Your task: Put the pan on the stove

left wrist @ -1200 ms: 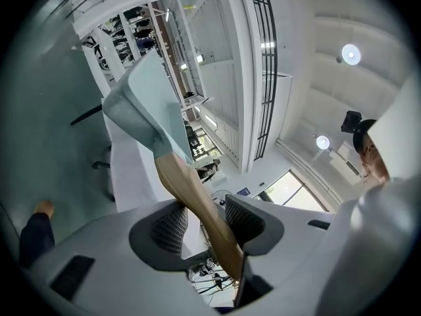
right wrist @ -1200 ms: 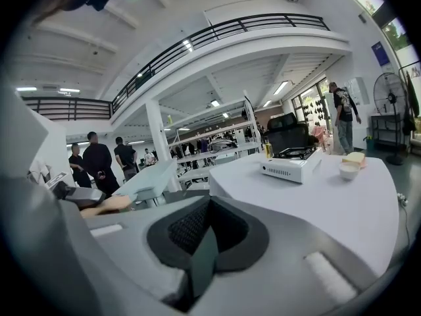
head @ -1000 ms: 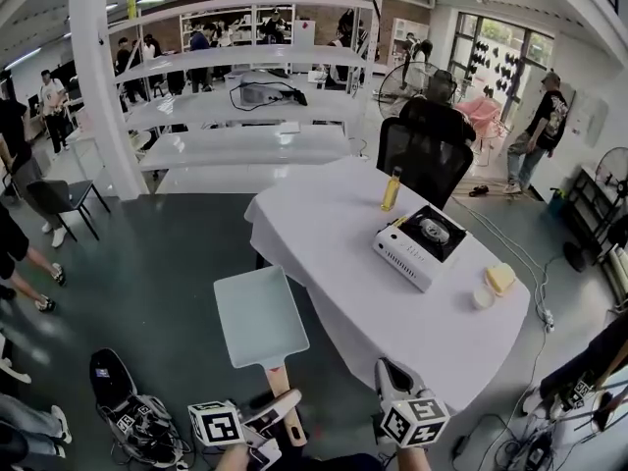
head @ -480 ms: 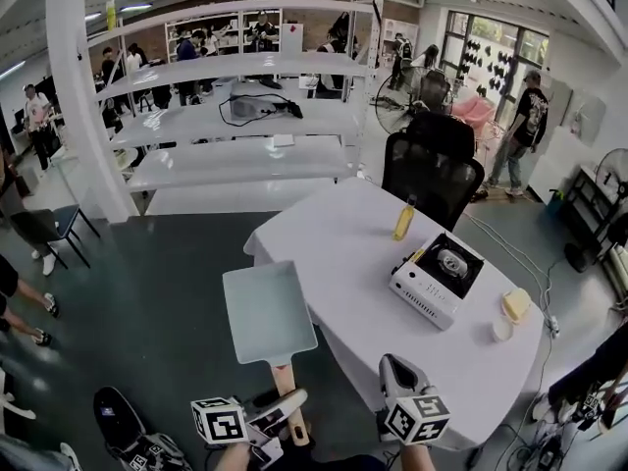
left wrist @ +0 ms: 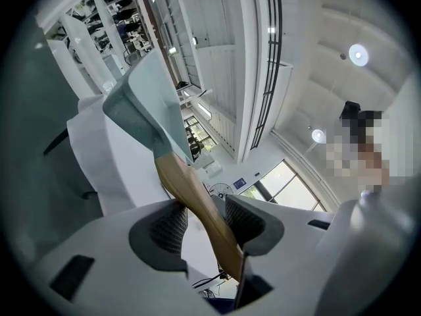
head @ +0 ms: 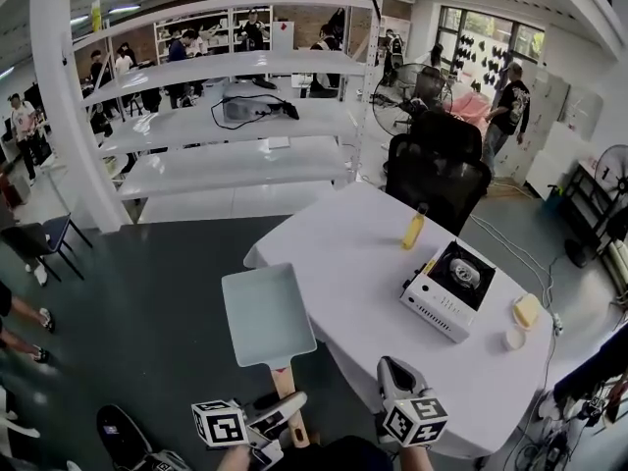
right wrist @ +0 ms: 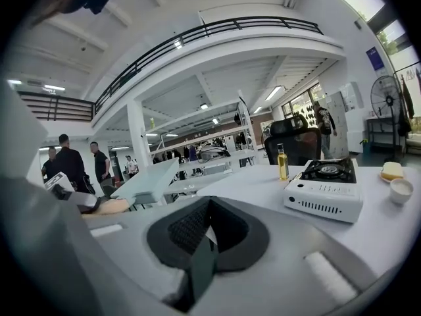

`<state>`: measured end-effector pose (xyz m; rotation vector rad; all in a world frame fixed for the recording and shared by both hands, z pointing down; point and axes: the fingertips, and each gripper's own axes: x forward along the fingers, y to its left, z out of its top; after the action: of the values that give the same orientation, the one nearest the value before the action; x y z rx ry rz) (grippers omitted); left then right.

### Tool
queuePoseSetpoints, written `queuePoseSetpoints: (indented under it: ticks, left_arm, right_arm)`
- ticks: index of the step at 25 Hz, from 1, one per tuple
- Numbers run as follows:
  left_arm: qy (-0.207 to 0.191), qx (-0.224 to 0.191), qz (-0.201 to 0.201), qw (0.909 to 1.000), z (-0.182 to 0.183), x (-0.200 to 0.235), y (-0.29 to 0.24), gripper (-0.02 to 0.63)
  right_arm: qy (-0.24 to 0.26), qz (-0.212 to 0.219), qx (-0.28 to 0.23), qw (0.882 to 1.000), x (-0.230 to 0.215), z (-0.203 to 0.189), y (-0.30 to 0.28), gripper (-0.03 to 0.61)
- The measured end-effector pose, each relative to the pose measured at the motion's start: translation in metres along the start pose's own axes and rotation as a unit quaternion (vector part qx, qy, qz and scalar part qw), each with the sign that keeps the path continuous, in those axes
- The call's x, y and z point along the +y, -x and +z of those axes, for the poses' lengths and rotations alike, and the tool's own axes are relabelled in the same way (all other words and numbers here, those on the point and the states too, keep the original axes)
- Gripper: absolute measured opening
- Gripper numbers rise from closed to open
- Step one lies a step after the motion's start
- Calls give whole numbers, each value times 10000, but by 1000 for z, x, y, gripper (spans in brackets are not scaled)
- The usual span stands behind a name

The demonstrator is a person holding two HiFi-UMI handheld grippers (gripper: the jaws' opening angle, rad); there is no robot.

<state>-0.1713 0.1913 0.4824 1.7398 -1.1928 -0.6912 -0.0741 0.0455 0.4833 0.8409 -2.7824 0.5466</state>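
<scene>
Fingers (left wrist: 169, 228) of the left gripper (left wrist: 207, 221) clamped on the wooden handle (left wrist: 197, 203), one ribbed pad on each side, as seen in the left gripper view. Holds the pan (left wrist: 148, 104) out ahead by that handle, its pale square body beyond the jaws and in the air.

In the right gripper view, fingers (right wrist: 187, 232) of the right gripper (right wrist: 205, 236) pressed together with nothing between. Looks across the table (right wrist: 263, 188) to the stove (right wrist: 323, 188) toward the right edge, burner bare. Shows a bottle (right wrist: 281, 162) just behind the stove, with a cup (right wrist: 399, 189) and a yellow block (right wrist: 393, 170) to its right. Catches the pan at left, off the table's left edge.

From the head view, carries the pan level above the floor (head: 147, 263), just beside the table's left edge and well apart from the stove. Grips the handle's end low in the frame with the left gripper. Keeps the right gripper beside it at the table's near edge, empty. Finds a chair (head: 437, 170) behind the far edge.
</scene>
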Motion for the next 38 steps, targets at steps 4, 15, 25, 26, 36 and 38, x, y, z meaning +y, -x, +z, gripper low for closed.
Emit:
queuePoseSetpoints:
  ticks: [4, 15, 25, 26, 36, 38]
  left_arm:
    - [183, 46, 49, 9998, -2, 11, 1, 184]
    - [386, 204, 89, 9990, 2, 24, -25, 186]
    - [252, 348, -31, 9991, 27, 30, -94, 186]
    - [247, 368, -32, 9990, 30, 32, -101, 186]
    - [183, 686, -235, 9972, 69, 41, -196, 186]
    - [75, 850, -300, 9959, 76, 41, -217, 186]
  right_arm:
    - [0, -87, 85, 9999, -4, -4, -2, 0]
    - [-147, -317, 214, 9992, -33, -7, -8, 0]
    - [-217, -485, 108, 9985, -93, 22, -34, 0]
    - [-236, -513, 109, 9983, -99, 24, -38, 0]
    - [-419, -688, 106, 9967, -158, 50, -75, 0]
    - [-490, -791, 100, 9956, -173, 53, -78, 0]
